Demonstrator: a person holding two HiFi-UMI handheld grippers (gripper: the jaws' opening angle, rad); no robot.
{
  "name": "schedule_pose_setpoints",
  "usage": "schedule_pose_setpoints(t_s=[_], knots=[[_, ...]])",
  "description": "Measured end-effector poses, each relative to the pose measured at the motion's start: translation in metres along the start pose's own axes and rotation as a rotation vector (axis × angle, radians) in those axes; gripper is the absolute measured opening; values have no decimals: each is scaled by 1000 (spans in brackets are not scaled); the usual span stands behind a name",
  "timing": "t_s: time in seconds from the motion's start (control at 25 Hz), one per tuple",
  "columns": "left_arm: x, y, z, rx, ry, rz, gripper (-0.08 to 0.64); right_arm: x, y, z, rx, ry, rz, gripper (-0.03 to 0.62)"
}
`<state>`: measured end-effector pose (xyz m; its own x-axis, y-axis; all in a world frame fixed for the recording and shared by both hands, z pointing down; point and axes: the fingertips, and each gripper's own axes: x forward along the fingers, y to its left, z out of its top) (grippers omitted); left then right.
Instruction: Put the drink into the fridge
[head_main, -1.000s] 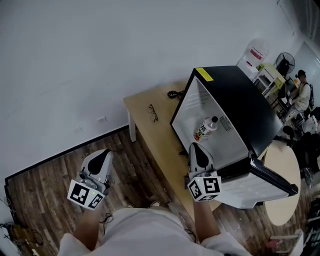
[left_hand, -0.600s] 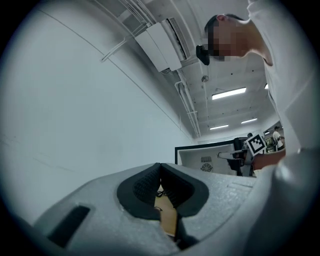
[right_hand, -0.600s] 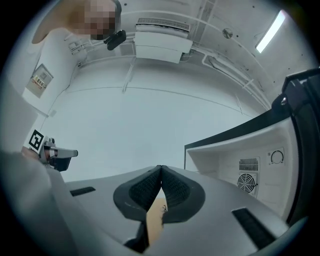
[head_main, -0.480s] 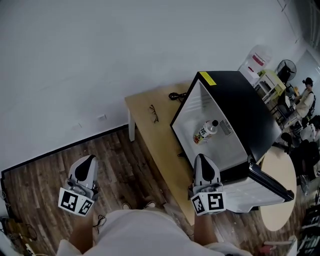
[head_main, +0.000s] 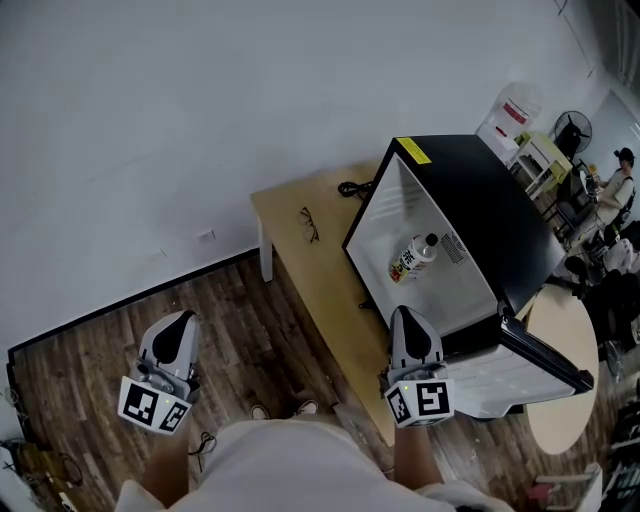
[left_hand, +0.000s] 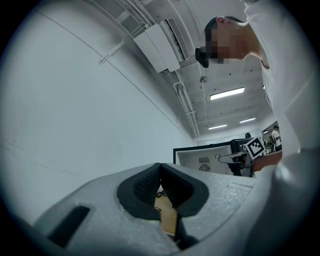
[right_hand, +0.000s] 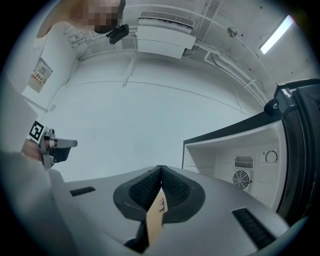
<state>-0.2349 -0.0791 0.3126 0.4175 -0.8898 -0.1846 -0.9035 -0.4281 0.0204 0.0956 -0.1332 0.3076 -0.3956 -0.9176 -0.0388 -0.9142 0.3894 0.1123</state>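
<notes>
— Looking into the fridge (head_main: 487, 215), what's in it?

— One drink (head_main: 412, 258), lying on its side, I think, though the angle from above is awkward. The door (head_main: 520, 372) hangs wide open. The fridge stands on the table (head_main: 300, 262), with glasses (head_main: 309, 225) on the wood beside it.

— Anything different from a second ago?

— The drink hasn't budged. The left gripper (head_main: 178, 322) has sunk lower and drifted out to the left. The right gripper (head_main: 409, 318) has backed a touch away from the fridge mouth.

— And how are they held?

— Both low in front of the person, tips pointing forward. The left one hangs over the floor (head_main: 255, 325), well apart from the table. The right one is over the table's near edge, just before the open fridge. Each has its jaws pressed together with nothing between them.
</notes>
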Motion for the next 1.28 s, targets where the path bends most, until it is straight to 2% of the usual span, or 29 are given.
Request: schedule_pose_setpoints(t_s=[0.2, 0.44, 0.6, 1.04, 1.28], knots=[[-1, -7, -3, -18, 8, -15, 14, 0, -1, 4, -5, -4, -9, 2], [-4, -14, -3, -28, 8, -28, 14, -2, -1, 7, 103, -18, -8, 2], [-10, -16, -5, -35, 15, -23, 14, -2, -2, 9, 130, -23, -9, 2], [-13, -22, -6, -48, 19, -24, 14, -9, -1, 4, 145, -7, -3, 2], [-20, -26, -17, -56, 38, -15, 14, -8, 7, -4, 133, 0, 35, 2]])
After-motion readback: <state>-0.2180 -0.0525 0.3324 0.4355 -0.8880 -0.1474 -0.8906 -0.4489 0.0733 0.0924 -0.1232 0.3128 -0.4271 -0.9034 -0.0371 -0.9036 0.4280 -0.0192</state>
